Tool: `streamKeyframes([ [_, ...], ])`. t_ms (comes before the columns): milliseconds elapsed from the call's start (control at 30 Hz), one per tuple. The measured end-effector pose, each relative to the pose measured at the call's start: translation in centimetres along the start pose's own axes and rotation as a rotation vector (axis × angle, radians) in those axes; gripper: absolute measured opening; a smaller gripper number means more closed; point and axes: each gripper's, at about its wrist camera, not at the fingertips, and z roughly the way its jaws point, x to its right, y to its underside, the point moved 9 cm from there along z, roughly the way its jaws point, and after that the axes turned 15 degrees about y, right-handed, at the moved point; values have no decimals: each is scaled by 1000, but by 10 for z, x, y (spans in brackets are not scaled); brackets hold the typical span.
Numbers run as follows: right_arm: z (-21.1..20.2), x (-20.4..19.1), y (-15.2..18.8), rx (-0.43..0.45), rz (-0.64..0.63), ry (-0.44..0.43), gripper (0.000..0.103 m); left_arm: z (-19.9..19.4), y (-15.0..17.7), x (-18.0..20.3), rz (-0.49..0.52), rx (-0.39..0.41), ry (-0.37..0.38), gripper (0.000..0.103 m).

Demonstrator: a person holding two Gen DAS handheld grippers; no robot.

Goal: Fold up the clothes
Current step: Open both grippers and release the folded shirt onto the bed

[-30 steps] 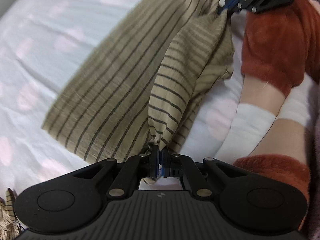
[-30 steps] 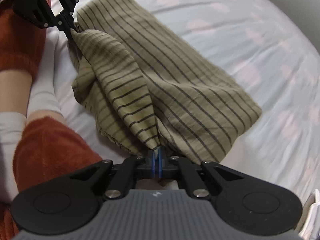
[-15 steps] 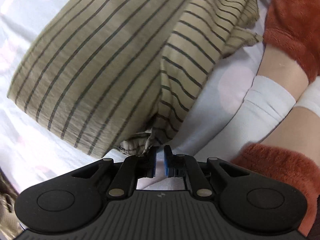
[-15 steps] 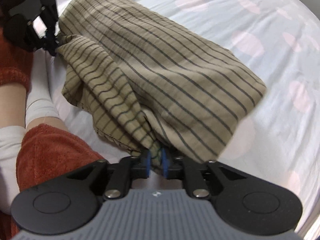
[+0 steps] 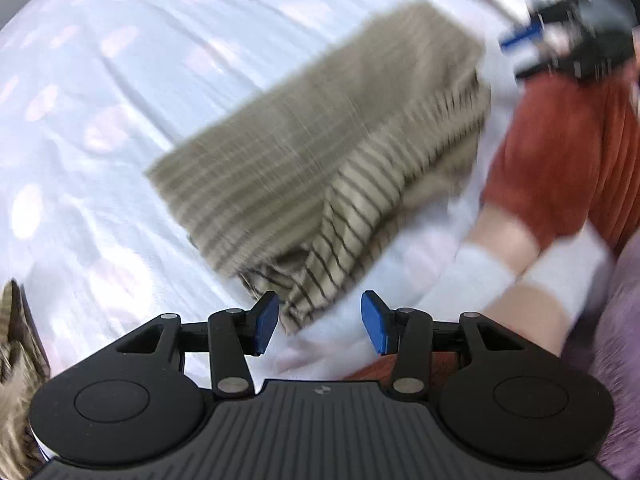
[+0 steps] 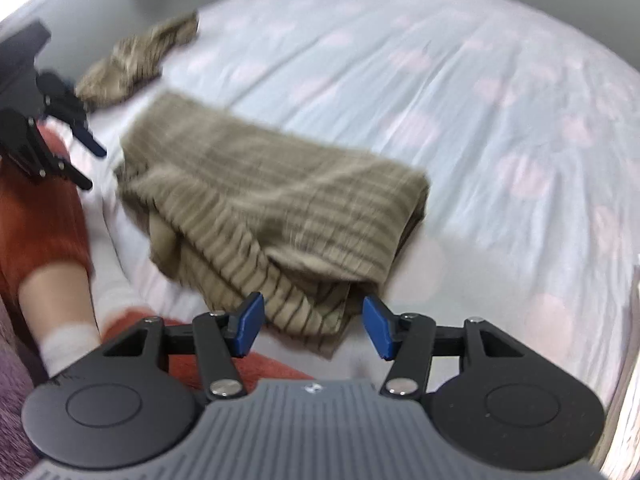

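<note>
A tan garment with dark stripes point(image 5: 320, 160) lies folded over on the pale bedsheet point(image 5: 120, 80). My left gripper point(image 5: 318, 326) hangs open just above its near corner, blue pads apart and holding nothing. In the right wrist view the same striped garment point(image 6: 272, 208) lies in a loose fold, and my right gripper point(image 6: 312, 330) stands open over its near edge. The left gripper point(image 6: 86, 160) shows at the far left there, open. The right gripper point(image 5: 540, 40) appears blurred at the top right of the left wrist view.
A second crumpled striped garment point(image 6: 136, 60) lies further back on the bed. A person's legs in rust-coloured fleece point(image 5: 560, 152) and white socks point(image 5: 480, 272) rest right beside the folded garment. The pink-dotted sheet point(image 6: 480, 100) spreads wide to the right.
Both grippers let go of the garment's edge and opened wide. They pulled back and up, and the lifted flap dropped onto the garment in a loose fold.
</note>
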Motion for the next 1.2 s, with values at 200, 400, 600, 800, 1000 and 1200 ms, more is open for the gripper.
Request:
streamKeyframes([
  [200,-23,20,-25,139,229,32,53,-44,-47,-24,-160,344,1,43],
  [400,-16,8,-61,241,338,66,29,-54,-74,-44,-366,630,-5,23],
  [600,39,2,-62,158,371,173,20,-17,-72,-72,-530,542,-62,18],
  [800,71,9,-47,31,408,186,20,25,-41,-101,-697,407,-80,11],
  [1000,86,11,-36,-64,425,183,19,32,-29,-106,-746,357,-72,11],
  [1200,58,33,-27,11,586,170,48,2,-21,-109,-770,403,-132,36],
])
